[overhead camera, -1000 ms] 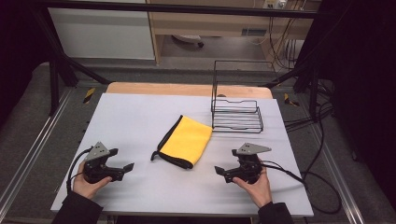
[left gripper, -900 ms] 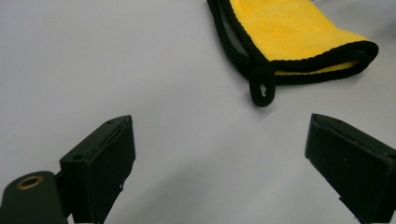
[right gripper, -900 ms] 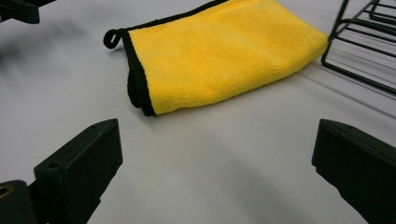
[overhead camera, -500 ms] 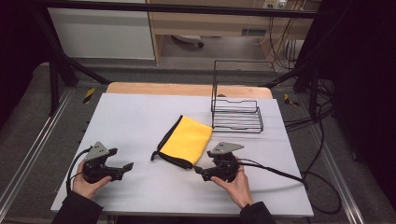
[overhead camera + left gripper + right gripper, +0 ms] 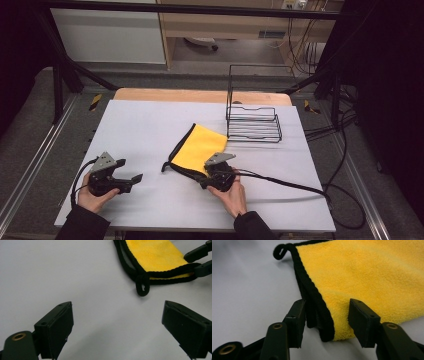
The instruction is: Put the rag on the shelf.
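My right gripper [image 5: 209, 181] sits at the near edge of the folded yellow cloth [image 5: 199, 148], jaws parted partway and straddling the black-bound corner; in the right gripper view [image 5: 325, 320] the stacked black hems lie just inside my left jaw, seemingly touching it, while the right jaw stands off the plush yellow pile with a gap, so nothing is clamped. The cloth is a thick, fuzzy microfibre with a ribbed black trim, folded into layers, and a small black hanging loop [image 5: 279, 251] curls off the far corner ahead of the jaws. Beyond the cloth and to the right of that tool stands a black wire rack [image 5: 252, 121] with a tall back frame, well apart from the gripper. My left gripper [image 5: 131, 181] hovers low over bare table [image 5: 150, 120], jaws spread wide and holding nothing; in the left gripper view [image 5: 117, 322] smooth, matte, pale grey surface runs open between and ahead of the jaws, with the cloth's looped corner [image 5: 142, 287] ahead and slightly right, and the right gripper's jaws at the far right. Open tabletop lies left of and ahead of this tool.
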`<state>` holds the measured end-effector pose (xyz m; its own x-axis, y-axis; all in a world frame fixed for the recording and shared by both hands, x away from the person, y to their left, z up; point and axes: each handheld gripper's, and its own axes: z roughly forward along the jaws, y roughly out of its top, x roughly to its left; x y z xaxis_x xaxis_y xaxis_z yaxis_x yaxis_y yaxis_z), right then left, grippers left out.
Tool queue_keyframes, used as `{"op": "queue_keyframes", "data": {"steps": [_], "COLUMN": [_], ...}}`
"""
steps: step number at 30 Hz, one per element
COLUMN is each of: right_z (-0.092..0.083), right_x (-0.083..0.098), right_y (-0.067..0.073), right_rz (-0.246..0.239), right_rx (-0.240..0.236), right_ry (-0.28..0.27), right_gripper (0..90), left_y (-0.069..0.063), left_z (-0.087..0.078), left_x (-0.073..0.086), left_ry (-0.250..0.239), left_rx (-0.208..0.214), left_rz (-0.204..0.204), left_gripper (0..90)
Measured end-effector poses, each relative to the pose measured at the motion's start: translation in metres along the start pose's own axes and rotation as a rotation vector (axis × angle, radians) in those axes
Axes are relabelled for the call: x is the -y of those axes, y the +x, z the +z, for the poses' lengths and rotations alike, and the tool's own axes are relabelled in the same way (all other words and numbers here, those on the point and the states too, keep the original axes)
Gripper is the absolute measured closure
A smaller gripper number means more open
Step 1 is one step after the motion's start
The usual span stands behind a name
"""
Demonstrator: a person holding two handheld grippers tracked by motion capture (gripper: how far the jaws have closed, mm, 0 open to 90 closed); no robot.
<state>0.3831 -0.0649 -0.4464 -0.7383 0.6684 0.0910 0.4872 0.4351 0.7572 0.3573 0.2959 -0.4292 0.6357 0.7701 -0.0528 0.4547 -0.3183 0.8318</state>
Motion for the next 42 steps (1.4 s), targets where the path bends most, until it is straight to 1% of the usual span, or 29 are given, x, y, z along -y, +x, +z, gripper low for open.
{"op": "queue_keyframes", "data": {"steps": [3, 5, 8, 10, 13, 15, 16, 20, 21, 24, 27, 29, 31, 33, 34, 35, 38, 40, 42], "right_z": [0.003, 0.003, 0.002, 0.001, -0.002, -0.006, -0.009, -0.024, -0.028, -0.037, -0.044, -0.05, -0.057, -0.065, -0.068, -0.072, -0.076, -0.076, -0.076], "right_x": [0.002, 0.002, 0.002, 0.003, 0.001, -0.001, -0.002, -0.006, -0.007, -0.005, 0.001, 0.006, 0.011, 0.017, 0.02, 0.024, 0.033, 0.039, 0.04], "right_y": [0.0, 0.0, 0.0, 0.0, 0.0, -0.001, -0.002, -0.002, -0.002, 0.0, 0.004, 0.003, 0.001, -0.002, -0.003, -0.005, -0.011, -0.015, -0.015], "right_rz": [-0.011, -0.019, -0.026, -0.031, -0.035, -0.037, -0.046, -0.065, -0.063, -0.069, -0.073, -0.079, -0.088, -0.084, -0.099, -0.105, -0.106, -0.106, -0.108], "right_rx": [0.014, 0.019, 0.019, 0.019, 0.016, 0.013, 0.009, 0.01, 0.008, -0.01, -0.034, -0.051, -0.055, -0.076, -0.076, -0.074, -0.083, -0.088, -0.092], "right_ry": [-0.002, -0.002, 0.001, -0.004, 0.001, 0.002, 0.006, 0.008, 0.01, 0.027, 0.048, 0.061, 0.073, 0.075, 0.084, 0.088, 0.103, 0.101, 0.095], "right_gripper": [57.1, 65.9, 76.2, 80.0, 83.3, 84.0, 84.2, 84.4, 84.4, 84.4, 84.3, 84.3, 84.2, 84.0, 83.8, 83.7, 82.5, 79.4, 73.2], "left_y": [0.0, 0.0, 0.0, 0.0, 0.0, 0.0, 0.0, 0.0, 0.0, 0.0, 0.0, -0.001, -0.001, -0.001, -0.002, -0.002, -0.004, -0.006, -0.009], "left_z": [0.0, 0.0, 0.0, 0.0, 0.0, 0.0, 0.0, 0.0, -0.001, -0.001, -0.001, -0.001, -0.001, 0.0, 0.0, 0.0, 0.001, 0.001, 0.001], "left_x": [0.0, 0.0, 0.0, 0.0, 0.0, 0.0, 0.0, 0.0, 0.0, 0.0, 0.0, 0.0, 0.0, 0.0, 0.0, 0.0, -0.001, -0.002, -0.004], "left_ry": [0.0, 0.003, 0.001, 0.002, 0.004, 0.005, 0.005, 0.005, 0.004, 0.004, 0.005, 0.005, 0.005, 0.007, 0.008, 0.007, 0.009, 0.012, 0.016], "left_rx": [0.0, -0.001, -0.003, -0.004, -0.005, -0.006, -0.007, -0.009, -0.008, -0.008, -0.009, -0.008, -0.007, -0.006, -0.006, -0.006, -0.002, 0.001, 0.002], "left_rz": [-0.001, 0.0, 0.0, -0.001, 0.001, 0.0, 0.0, -0.001, -0.002, -0.002, -0.002, -0.003, -0.005, -0.006, -0.006, -0.005, -0.004, -0.003, -0.001], "left_gripper": [10.4, 10.5, 10.5, 10.6, 10.7, 10.8, 10.8, 10.9, 10.8, 10.8, 10.8, 10.8, 10.8, 10.7, 10.7, 10.6, 10.6, 10.6, 10.6]}}
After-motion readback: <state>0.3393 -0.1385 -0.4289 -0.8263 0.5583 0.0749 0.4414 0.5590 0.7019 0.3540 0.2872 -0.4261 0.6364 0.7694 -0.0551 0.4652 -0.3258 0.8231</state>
